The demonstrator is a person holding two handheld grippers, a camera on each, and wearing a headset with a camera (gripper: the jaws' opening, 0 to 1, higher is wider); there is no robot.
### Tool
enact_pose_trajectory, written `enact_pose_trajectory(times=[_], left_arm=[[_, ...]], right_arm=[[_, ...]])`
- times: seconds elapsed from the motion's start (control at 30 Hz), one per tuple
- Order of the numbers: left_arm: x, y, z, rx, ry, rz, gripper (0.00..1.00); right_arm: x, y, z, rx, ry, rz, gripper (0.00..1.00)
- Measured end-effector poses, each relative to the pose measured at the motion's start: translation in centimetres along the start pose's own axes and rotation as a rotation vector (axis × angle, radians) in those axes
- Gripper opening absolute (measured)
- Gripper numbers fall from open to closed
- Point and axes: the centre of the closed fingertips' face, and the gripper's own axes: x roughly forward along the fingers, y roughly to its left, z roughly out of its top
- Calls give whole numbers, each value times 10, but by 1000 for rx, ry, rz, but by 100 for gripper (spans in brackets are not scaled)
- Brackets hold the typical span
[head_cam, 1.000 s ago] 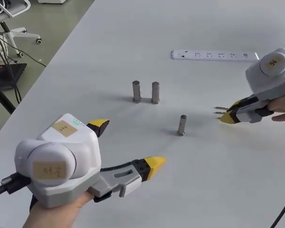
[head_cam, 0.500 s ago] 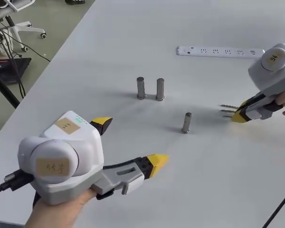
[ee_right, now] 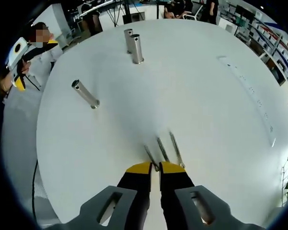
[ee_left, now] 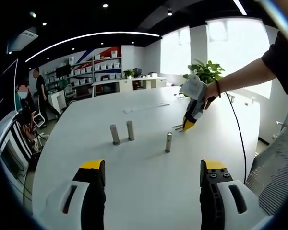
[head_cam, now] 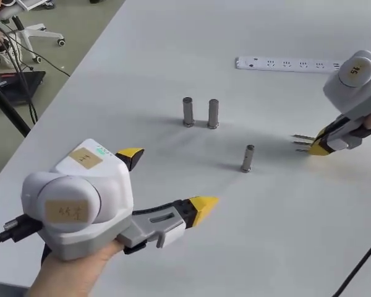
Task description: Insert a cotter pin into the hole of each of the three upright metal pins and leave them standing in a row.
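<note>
Three upright metal pins stand on the white table: two side by side (head_cam: 188, 111) (head_cam: 213, 114), and a third (head_cam: 248, 158) apart, nearer to me and to the right. My left gripper (head_cam: 167, 182) hovers open at the near left, nothing between its yellow-tipped jaws (ee_left: 151, 172). My right gripper (head_cam: 318, 147) at the right is shut on three thin cotter pins (head_cam: 302, 143), which fan out from its tips (ee_right: 162, 146) just above the table, right of the lone pin (ee_right: 85, 93). In the left gripper view the pins (ee_left: 114, 134) (ee_left: 130, 130) (ee_left: 168, 142) stand ahead.
A white power strip (head_cam: 289, 64) lies on the table beyond the right gripper. Office chairs and cables (head_cam: 12, 43) sit on the floor past the table's left edge. A black cable (head_cam: 358, 269) crosses the near right corner.
My right gripper has drifted slightly right and away with the cotter pins still held. The head camera shifted; the metal pins have not moved.
</note>
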Motion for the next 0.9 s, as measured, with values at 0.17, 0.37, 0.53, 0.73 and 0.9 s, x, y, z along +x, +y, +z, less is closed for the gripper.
enact_pose_trajectory(times=[0.17,0.37,0.53,0.73,0.9], left_arm=[[0,0,-1,-1,2,2,80],[0,-1,0,3,2,-3,80],[1,-3,2,1,-1,-11,80],[0,-6,4,2,-7,-21,79],[-1,-6,4,7,3,-25,78]], right_arm=[[0,2,-1,-85,40,1,0],[2,-2,-4,-240,110,-13,0],[1,3,-1,-298,158,-22,0],[0,4,1,-295,164,-21,0],[0,3,1,-275,146,-32,0]])
